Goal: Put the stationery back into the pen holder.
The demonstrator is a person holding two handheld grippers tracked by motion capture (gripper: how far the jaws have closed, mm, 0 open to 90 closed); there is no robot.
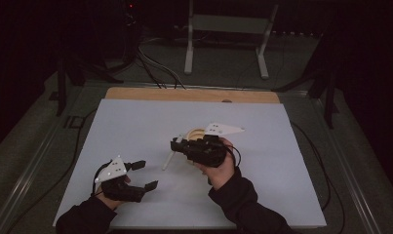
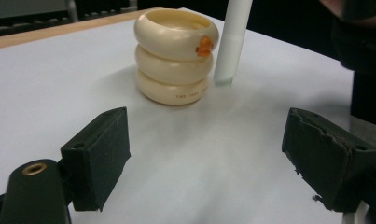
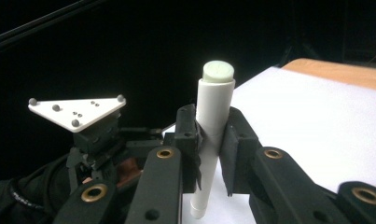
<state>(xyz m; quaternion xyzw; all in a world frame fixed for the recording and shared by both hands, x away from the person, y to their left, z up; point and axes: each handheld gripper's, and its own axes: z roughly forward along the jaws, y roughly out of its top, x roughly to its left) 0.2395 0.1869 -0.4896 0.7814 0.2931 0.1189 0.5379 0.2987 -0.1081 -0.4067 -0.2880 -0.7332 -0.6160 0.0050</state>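
On the white sheet (image 1: 135, 122) in a dark room, the right gripper (image 3: 209, 154) clenches a white tube (image 3: 213, 121); the left gripper (image 2: 204, 158) gapes empty.

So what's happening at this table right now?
A person works with a hand-held gripper in each hand over a white sheet. The right gripper is shut on a white stick, holding it tilted with its lower end near the sheet, beside a cream container shaped like three stacked rings with a small orange mark. The left gripper sits nearer the person with its jaws open and nothing between them.
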